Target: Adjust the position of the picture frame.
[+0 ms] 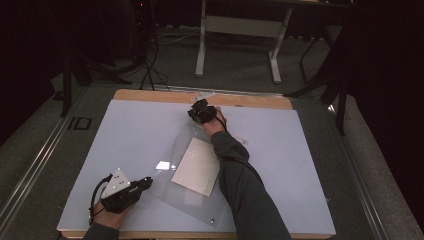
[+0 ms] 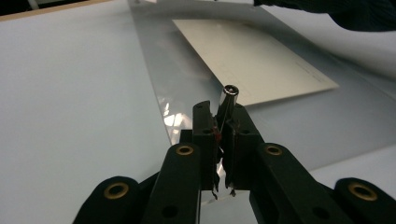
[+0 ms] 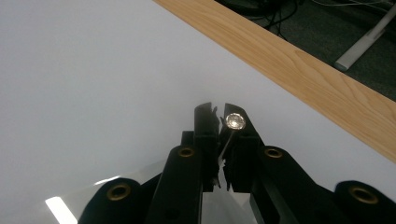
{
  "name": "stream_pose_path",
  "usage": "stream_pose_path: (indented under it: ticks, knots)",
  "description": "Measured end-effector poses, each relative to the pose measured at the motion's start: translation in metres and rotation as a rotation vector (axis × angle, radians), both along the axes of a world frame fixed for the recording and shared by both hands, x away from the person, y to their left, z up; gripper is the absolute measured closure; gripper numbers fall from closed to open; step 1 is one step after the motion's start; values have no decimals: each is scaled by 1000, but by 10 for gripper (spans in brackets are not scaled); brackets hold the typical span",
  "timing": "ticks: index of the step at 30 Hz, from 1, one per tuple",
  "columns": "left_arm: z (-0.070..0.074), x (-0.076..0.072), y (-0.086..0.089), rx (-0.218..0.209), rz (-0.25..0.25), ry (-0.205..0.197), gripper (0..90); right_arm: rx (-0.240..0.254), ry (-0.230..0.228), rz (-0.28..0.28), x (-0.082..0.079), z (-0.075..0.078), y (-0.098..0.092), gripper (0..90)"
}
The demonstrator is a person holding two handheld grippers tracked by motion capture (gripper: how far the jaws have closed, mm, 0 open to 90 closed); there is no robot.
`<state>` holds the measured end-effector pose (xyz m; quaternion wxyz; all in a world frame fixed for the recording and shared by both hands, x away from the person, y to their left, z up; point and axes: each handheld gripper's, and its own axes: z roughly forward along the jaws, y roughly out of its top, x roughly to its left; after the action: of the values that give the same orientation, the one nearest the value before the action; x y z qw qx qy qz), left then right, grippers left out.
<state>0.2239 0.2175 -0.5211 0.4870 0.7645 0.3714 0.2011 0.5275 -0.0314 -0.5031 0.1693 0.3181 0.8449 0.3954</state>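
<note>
A clear plastic sheet (image 1: pixel 175 150) lies slanted across the white mat, with a white paper card (image 1: pixel 196 166) on top of it. At the sheet's near left corner my left gripper (image 1: pixel 148 181) is shut on its edge. A small metal stud (image 2: pixel 229 93) stands up between the left gripper's (image 2: pixel 219 109) jaws. My right gripper (image 1: pixel 195 114) is shut on the sheet's far corner, close to the table's back edge. A round metal cap (image 3: pixel 235 121) sits at the tips of the right gripper (image 3: pixel 218 112). The card (image 2: pixel 252 56) lies just beyond the left jaws.
The white mat (image 1: pixel 125 130) covers a wooden table whose bare strip (image 1: pixel 150 95) runs along the far edge, right behind the right gripper. Another metal stud (image 1: pixel 212 220) marks the sheet's near right corner. Desk legs (image 1: pixel 201 45) and cables stand on the floor beyond.
</note>
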Motion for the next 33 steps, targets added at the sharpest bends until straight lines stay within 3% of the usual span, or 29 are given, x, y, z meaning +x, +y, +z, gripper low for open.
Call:
stream_pose_path:
  ticks: [9, 15, 21, 28, 33]
  knots:
    - [3, 9, 6, -45, 42, -1, 831, 4, -24, -34, -13, 5, -33, 845]
    - [5, 25, 7, -69, 55, 12, 824, -2, -25, -110, -26, 9, -64, 847]
    - [0, 45, 10, -106, 74, 50, 823, -51, -72, -109, -39, 17, -88, 845]
    - [3, 58, 11, -92, 91, 72, 820, -65, -103, -125, -52, 23, -102, 848]
    - [14, 71, 9, -63, 87, 60, 820, -34, -101, -149, -60, 26, -119, 851]
